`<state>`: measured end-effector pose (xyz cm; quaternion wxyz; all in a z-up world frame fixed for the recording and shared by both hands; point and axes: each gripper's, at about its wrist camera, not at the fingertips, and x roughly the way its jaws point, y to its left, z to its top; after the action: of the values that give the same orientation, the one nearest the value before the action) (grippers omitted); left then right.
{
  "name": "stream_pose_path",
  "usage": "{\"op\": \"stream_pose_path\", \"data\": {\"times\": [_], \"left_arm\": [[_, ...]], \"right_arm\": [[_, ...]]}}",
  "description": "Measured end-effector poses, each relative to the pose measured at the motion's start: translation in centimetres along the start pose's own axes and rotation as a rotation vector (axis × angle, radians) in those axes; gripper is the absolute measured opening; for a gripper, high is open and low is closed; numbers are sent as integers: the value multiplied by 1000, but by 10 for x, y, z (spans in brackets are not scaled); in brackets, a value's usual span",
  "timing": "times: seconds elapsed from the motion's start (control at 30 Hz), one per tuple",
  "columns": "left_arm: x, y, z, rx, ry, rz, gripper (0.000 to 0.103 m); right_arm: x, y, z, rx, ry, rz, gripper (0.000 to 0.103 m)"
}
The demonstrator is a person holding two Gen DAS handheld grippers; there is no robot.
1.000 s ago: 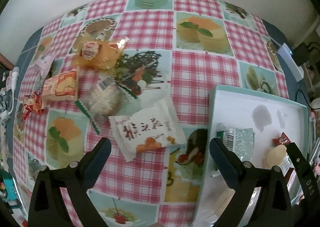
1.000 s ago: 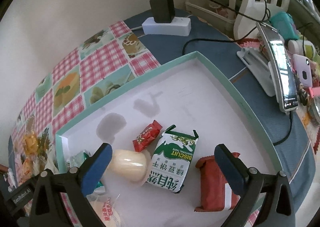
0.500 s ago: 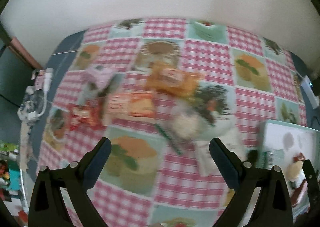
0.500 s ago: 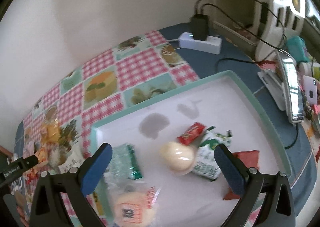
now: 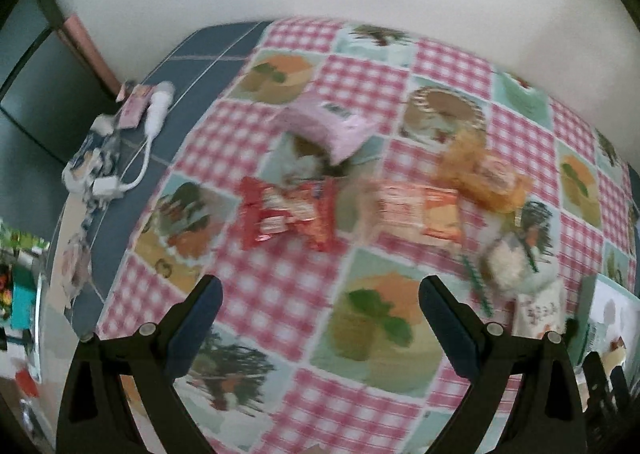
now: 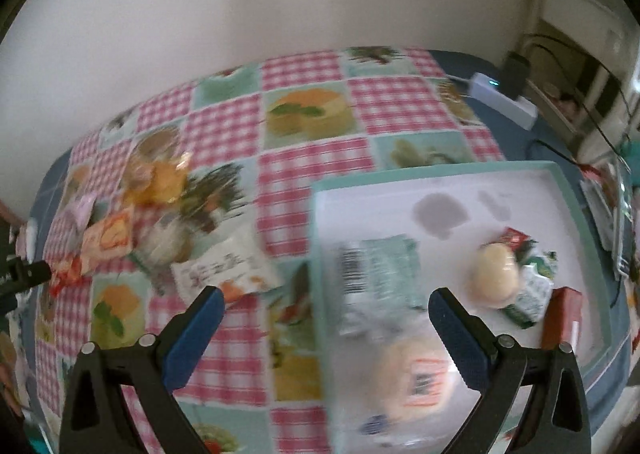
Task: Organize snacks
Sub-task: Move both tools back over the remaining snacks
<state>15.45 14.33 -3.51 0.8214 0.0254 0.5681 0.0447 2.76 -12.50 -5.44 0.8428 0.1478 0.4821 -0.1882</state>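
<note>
Left wrist view: my left gripper hangs with jaws apart and empty above the bench; the red snack packet lies ahead, slightly left, long axis crosswise. Right wrist view: my right gripper, jaws apart, straddles the tray edge, farther from that packet.

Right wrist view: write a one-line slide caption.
Open right gripper above the tray edge, several snacks already inside, more packets waiting on the checked tablecloth.
</note>
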Motion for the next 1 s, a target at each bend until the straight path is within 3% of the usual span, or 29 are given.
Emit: {"op": "stream_pose_path", "data": {"times": [0.23,0.47,0.77,1.0], "left_arm": [[12,40,3,-67,22,14,99],[14,52,5,-88,22,11,99],[23,34,8,-51,46,-21,99],[46,2,6,-2,121,-77,99]], "right_arm": [[8,57,-12,-70,32,35,103],[18,94,-20,-126,65,74,103],[34,87,-10,-104,87,71,103],[40,77,1,-85,93,97,103]]}}
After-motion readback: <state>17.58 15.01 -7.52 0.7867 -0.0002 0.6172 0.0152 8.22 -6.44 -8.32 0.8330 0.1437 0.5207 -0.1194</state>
